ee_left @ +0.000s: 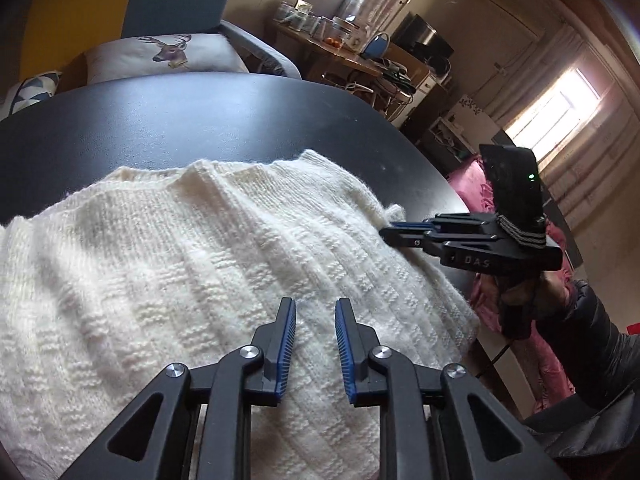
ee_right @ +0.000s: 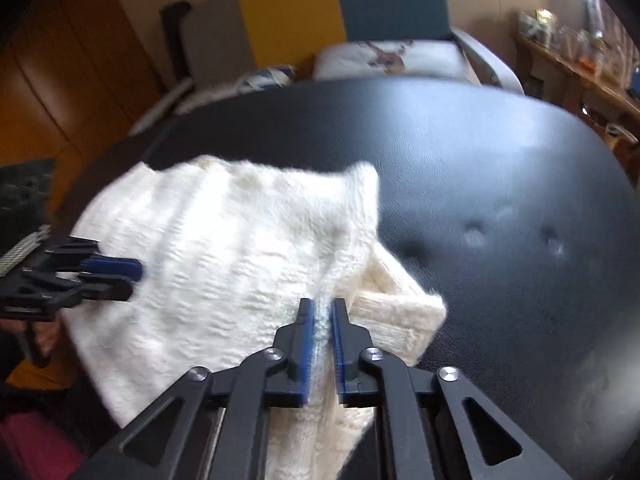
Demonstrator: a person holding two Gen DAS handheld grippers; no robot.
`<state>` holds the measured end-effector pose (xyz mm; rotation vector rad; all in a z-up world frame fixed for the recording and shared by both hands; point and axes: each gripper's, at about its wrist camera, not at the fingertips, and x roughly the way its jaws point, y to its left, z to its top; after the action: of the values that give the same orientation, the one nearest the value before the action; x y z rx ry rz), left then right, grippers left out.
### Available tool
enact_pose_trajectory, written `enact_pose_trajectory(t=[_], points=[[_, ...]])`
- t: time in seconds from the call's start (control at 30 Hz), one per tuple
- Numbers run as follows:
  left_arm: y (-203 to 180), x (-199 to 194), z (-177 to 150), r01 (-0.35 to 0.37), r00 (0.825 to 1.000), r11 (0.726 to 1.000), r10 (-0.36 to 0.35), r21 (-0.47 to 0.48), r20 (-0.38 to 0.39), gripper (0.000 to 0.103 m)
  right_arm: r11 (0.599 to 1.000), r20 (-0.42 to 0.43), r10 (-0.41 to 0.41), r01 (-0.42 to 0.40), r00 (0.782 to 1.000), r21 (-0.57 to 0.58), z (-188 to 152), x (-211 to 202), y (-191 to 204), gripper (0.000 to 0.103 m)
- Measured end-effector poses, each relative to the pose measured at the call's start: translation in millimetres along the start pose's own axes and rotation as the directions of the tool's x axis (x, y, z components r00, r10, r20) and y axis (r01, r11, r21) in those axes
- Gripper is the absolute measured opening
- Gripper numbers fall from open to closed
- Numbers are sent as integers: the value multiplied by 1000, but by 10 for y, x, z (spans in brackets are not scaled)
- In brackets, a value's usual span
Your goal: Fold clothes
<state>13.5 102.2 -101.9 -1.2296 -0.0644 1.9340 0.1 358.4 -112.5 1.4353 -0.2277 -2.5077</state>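
right gripper [ee_right: 323, 308] on sweater [ee_right: 224, 248] edge

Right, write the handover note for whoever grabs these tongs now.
Left tongs: open, hovering over the middle of the cream knit sweater, holding nothing.
Right tongs: shut on a fold of the sweater at its right edge.
The sweater lies on the black table, its right edge bunched and partly turned over.
Done: right side gripped.
Left: likely carry that side across, flatten, finish folding.
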Motion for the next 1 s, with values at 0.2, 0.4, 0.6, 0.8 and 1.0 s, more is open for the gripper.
enact_pose_trajectory(t=[0.2,0.4,0.6,0.8,1.0], points=[[110,18,-93,-6,1000,999,6,-44,5,20,996,-1,-88,88,996,-11,20,-5,-43,7],[110,62,-247,23,999,997,-21,-72,27,19,948,-44,-299,292,953,-125,-45,-5,-56,6],[159,-25,-147,-4,998,996,10,-87,67,19,961,-10,-271,270,963,-56,-52,-52,-139,8],[194,-187,49,-91,989,995,95,-43,110,20,983,106,-181,183,978,-13,91,-384,-16,25],[452,-28,266,-211,977,977,211,26,10,21,989,127,-107,119,986,-93,341,-124,507,71]])
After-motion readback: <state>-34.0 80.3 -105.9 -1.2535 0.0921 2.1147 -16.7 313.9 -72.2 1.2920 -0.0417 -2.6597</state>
